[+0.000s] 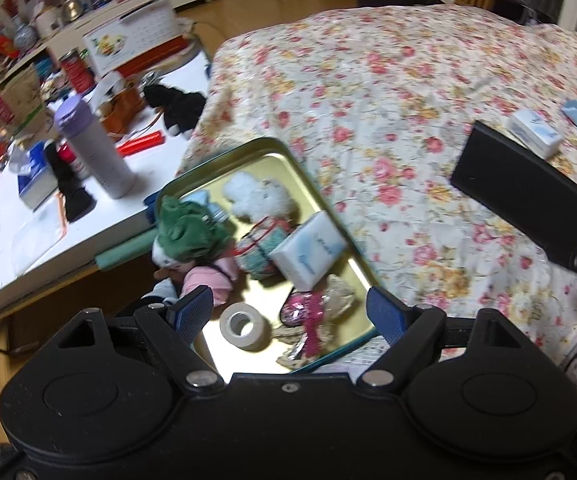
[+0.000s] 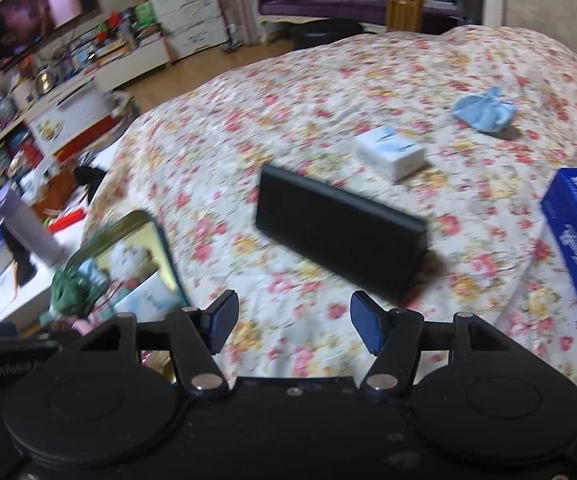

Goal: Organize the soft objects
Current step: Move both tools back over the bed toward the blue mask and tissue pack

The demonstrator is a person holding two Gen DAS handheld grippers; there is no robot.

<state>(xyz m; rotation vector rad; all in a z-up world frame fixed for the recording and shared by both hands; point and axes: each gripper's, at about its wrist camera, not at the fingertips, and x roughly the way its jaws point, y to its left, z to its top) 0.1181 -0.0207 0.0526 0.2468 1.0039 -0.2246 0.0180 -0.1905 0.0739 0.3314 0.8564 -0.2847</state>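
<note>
My landmark is the tin tray [image 1: 192, 178], sitting at the near-left edge of the floral bedspread [image 1: 388, 92]. Most of the job looks done: inside it lie a green plush [image 1: 186, 228], a white fluffy toy [image 1: 258, 196], a tissue pack [image 1: 308, 254] and a tape roll [image 1: 244, 325]. Well beyond the tray, still out on the spread, are a second tissue pack [image 2: 390, 151] and a blue cloth pouch [image 2: 484, 110]. My left gripper [image 1: 290, 316] hangs spread over the tray, my right gripper [image 2: 294, 326] spread too, both empty.
</note>
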